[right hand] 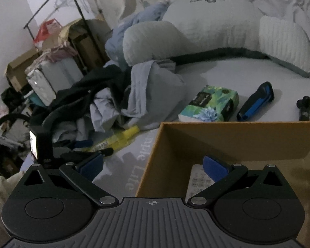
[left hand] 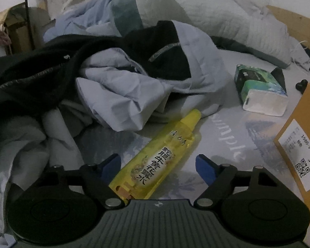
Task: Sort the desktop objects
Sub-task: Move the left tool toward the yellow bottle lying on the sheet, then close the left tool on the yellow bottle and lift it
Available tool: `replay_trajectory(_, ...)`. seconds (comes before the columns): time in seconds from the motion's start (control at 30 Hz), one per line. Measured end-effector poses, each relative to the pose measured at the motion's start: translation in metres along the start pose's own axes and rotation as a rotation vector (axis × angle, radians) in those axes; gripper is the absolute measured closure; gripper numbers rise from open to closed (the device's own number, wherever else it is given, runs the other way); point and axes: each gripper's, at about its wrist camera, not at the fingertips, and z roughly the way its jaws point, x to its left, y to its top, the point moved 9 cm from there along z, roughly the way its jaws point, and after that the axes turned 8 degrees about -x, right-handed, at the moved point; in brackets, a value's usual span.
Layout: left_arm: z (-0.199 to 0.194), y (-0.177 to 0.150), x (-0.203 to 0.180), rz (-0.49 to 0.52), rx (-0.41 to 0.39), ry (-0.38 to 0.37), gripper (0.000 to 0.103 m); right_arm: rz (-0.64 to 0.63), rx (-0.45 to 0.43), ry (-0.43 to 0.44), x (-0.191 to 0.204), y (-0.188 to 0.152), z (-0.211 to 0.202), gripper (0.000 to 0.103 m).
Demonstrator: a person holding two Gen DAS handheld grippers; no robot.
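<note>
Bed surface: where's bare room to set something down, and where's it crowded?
Bare sheet lies between the yellow bottle, the tissue pack and the cardboard box, and behind the tissue pack up to the pillow. The box floor is mostly bare. It is crowded on the left, where the clothes pile lies.

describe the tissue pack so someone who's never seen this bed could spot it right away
Start at the brown cardboard box on the bed and look just past its far wall. The tissue pack lies there, between the pile of pale blue clothes and a blue and black handheld object. It is the only soft rectangular packet with a green and blue floral print.
</note>
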Motion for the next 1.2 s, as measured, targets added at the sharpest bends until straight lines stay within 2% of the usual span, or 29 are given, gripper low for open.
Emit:
replay_trajectory(0.33,0.020,-0.015,0.008,0.059,0.068,0.000,0.021,0.015,0.019,-0.015,-0.008,-0.006,0.005,0.000)
replay_trajectory(0.47,0.020,-0.016,0.013,0.041,0.069,0.017,0.034,0.021,0.024,-0.017,-0.011,-0.008,0.004,0.000)
replay_trajectory(0.77,0.006,-0.023,0.004,0.065,0.116,-0.013,0.049,0.025,0.031,-0.014,-0.011,-0.011,0.000,0.000)
replay_trajectory(0.9,-0.003,-0.030,-0.007,0.091,0.135,-0.027,0.053,0.028,0.033,-0.010,-0.012,-0.013,-0.003,0.000)
replay_trajectory(1.07,-0.013,-0.036,-0.016,0.056,0.154,-0.050,0.056,0.035,0.031,-0.004,-0.013,-0.012,-0.009,0.000)
replay_trajectory(1.2,-0.022,-0.042,-0.021,0.052,0.129,-0.020,0.057,0.037,0.024,-0.002,-0.014,-0.010,-0.016,0.000)
